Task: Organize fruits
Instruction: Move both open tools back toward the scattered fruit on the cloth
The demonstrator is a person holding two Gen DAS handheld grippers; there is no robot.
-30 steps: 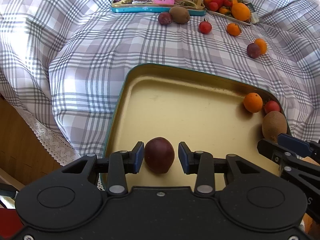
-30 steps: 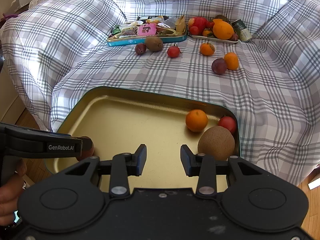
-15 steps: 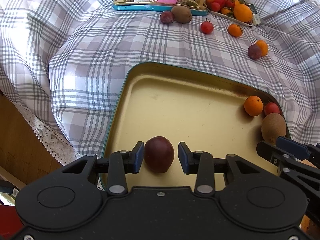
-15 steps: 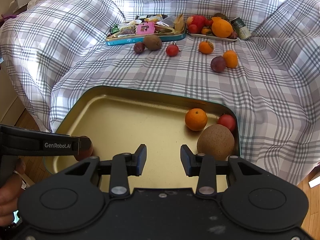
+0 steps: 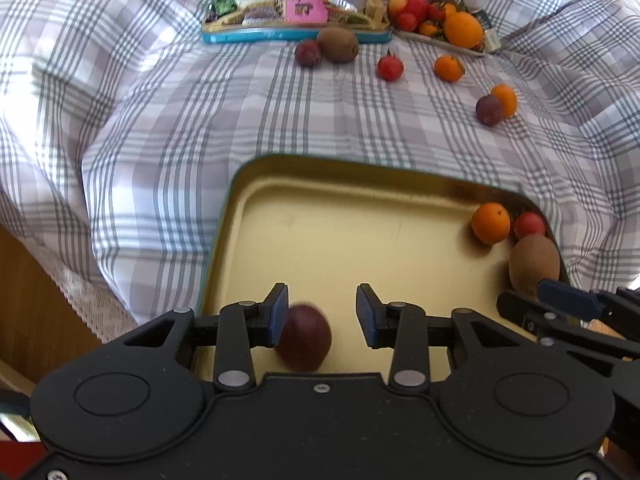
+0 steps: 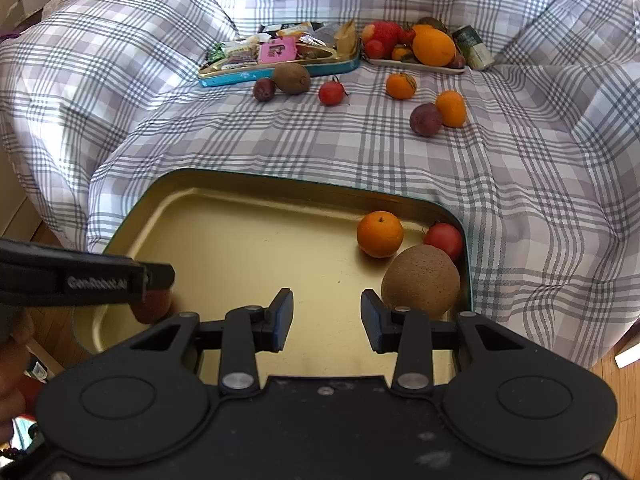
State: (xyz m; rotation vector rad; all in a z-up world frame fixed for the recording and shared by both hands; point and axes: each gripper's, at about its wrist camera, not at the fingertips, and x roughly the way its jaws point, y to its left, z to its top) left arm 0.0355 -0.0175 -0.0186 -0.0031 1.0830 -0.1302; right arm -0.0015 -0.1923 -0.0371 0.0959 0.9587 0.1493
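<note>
Left wrist view: our left gripper [image 5: 322, 314] stands apart, the plum [image 5: 305, 338] blurred against one pad, loose in the tray [image 5: 256, 184]. We judge it light, smooth, bruisable; take its widest middle. Right gripper [image 6: 326, 320] holds nothing, jaws parted.

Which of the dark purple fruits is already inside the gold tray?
The dark purple fruit between the left hand-held gripper pads, in the gold tray. The other two purple fruits lie out on the checked cloth.
</note>
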